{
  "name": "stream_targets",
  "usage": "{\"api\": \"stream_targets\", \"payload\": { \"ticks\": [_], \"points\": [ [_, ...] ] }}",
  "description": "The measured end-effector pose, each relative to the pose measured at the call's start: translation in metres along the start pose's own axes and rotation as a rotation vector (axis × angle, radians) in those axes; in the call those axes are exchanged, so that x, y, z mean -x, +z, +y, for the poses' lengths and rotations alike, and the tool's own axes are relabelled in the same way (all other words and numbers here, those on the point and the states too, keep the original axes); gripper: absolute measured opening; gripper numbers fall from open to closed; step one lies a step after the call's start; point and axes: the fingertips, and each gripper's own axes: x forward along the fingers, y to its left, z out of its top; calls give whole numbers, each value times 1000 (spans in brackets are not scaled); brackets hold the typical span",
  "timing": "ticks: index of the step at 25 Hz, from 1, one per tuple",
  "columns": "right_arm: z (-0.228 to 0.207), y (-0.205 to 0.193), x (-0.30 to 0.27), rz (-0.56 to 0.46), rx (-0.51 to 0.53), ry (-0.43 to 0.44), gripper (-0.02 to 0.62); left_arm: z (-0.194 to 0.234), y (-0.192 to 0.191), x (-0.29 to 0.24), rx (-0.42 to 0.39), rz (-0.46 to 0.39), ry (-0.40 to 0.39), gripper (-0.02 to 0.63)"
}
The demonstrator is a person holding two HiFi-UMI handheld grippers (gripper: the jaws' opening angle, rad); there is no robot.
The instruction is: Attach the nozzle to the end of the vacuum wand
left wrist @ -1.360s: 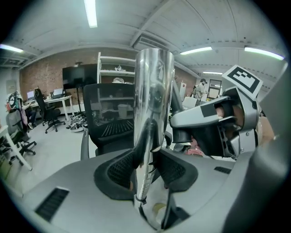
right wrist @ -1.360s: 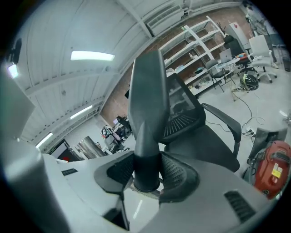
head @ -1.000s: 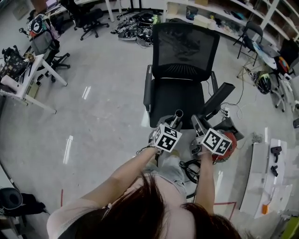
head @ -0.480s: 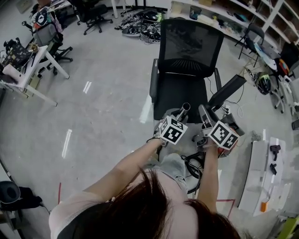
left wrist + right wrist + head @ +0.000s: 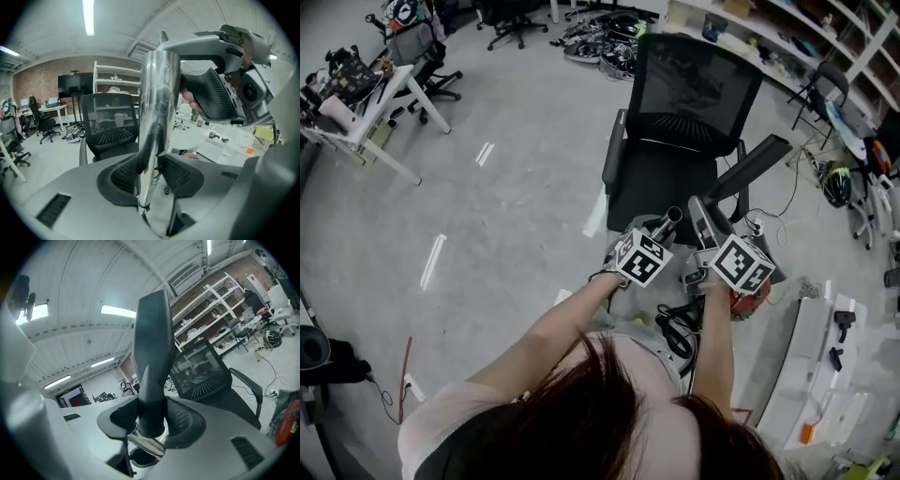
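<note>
My left claw is clamped on the chrome vacuum wand, which rises up the middle of the left gripper view with its open end at the top. My right claw grips the dark nozzle at its round lower end. In the head view both sit side by side at centre frame, just below a black office chair.

head: overhead, steeply down | gripper views: close, tilted upward along jaws | shared: office chair
</note>
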Motion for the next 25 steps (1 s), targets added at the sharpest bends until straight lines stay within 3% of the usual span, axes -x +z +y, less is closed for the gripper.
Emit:
{"api": "stream_targets", "payload": {
  "ticks": [8, 25],
  "points": [
    [9, 0, 13, 32, -4, 99, 178, -14, -1, -2, 0, 19, 15, 158],
    [17, -12, 42, 86, 122, 226, 178, -51, -6, -7, -23, 14, 29, 158]
  ]
}}
